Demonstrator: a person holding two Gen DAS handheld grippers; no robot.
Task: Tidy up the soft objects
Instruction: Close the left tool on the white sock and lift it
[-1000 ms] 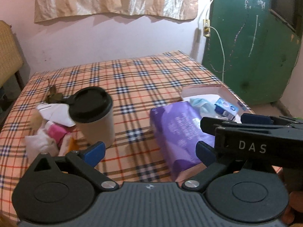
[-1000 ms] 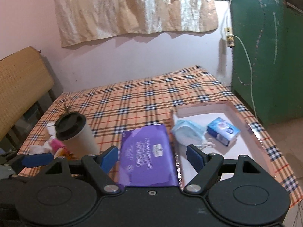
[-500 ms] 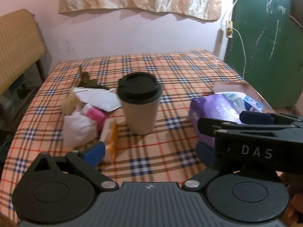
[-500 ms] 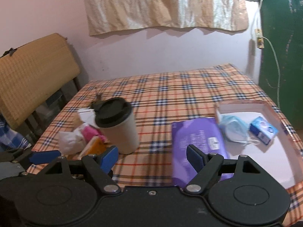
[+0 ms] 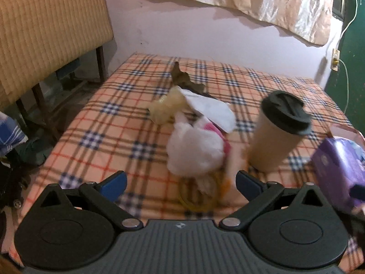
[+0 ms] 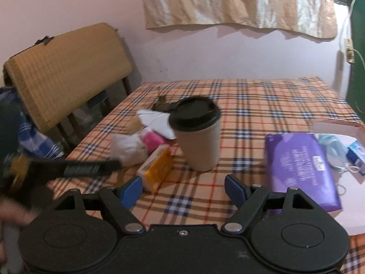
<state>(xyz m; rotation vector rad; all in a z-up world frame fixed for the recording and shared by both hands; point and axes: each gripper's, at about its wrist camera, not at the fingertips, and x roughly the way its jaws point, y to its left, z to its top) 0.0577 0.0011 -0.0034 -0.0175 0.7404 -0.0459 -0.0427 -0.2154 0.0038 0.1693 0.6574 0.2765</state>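
Note:
A pile of soft things lies on the plaid table: a white cloth bundle point(image 5: 194, 150) with pink point(image 6: 152, 138), a white mask point(image 5: 209, 109), a yellow tissue pack point(image 6: 157, 169) and a cream bundle point(image 5: 166, 109). My left gripper point(image 5: 181, 182) is open and empty, just short of the white bundle. My right gripper point(image 6: 183, 188) is open and empty, in front of the paper cup point(image 6: 197, 134). A purple wipes pack point(image 6: 298, 164) lies right, against a pink tray point(image 6: 337, 125) holding a blue mask point(image 6: 330, 146) and a small blue box point(image 6: 354, 155).
The cup with a black lid point(image 5: 280, 132) stands between the pile and the purple pack point(image 5: 337, 166). A dark olive item point(image 5: 184, 80) lies behind the pile. A wicker chair point(image 5: 50, 29) stands at the table's left. The left gripper's body point(image 6: 68, 169) shows at left in the right wrist view.
Both grippers have swung to the left. The pile now sits in front of the left gripper, and the cup in front of the right one. Both stay open.

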